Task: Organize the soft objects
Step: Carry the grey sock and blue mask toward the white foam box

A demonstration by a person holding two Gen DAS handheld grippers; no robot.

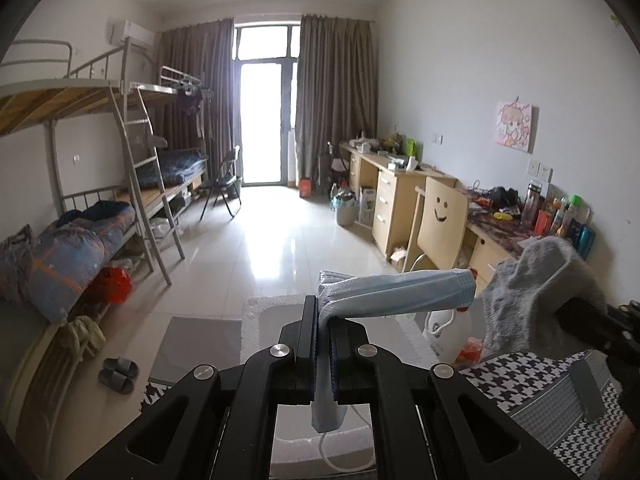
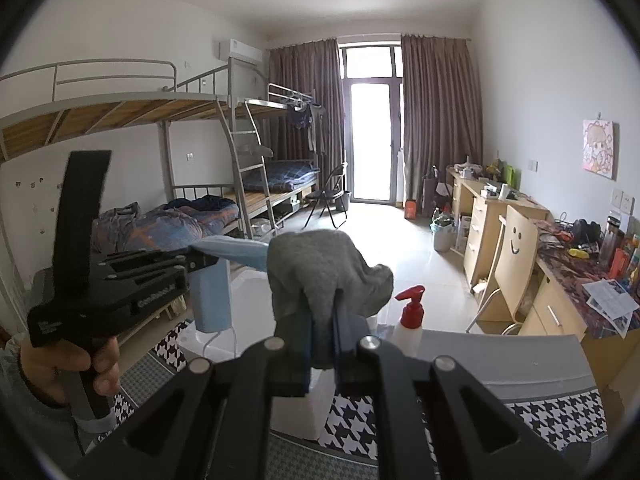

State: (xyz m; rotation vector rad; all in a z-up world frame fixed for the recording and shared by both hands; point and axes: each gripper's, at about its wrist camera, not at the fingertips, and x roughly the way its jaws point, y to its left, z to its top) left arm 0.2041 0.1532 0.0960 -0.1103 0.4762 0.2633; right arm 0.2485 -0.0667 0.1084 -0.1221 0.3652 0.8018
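My left gripper (image 1: 323,320) is shut on a light blue face mask (image 1: 396,294), held up in the air; the mask bends to the right above the jaws and its lower end and ear loop hang below. My right gripper (image 2: 323,320) is shut on a grey sock (image 2: 320,268) that drapes over the fingertips. The sock also shows at the right of the left wrist view (image 1: 532,292). In the right wrist view the left gripper (image 2: 200,260) with the mask (image 2: 216,280) is at the left, close beside the sock. A white bin (image 2: 296,416) stands below both.
A white pump bottle with a red top (image 2: 410,320) stands by the bin on a houndstooth cloth (image 2: 560,416). Bunk beds (image 2: 200,200) line the left wall, desks and a smiley-face chair (image 2: 516,256) the right. Slippers (image 1: 118,374) lie on the tiled floor.
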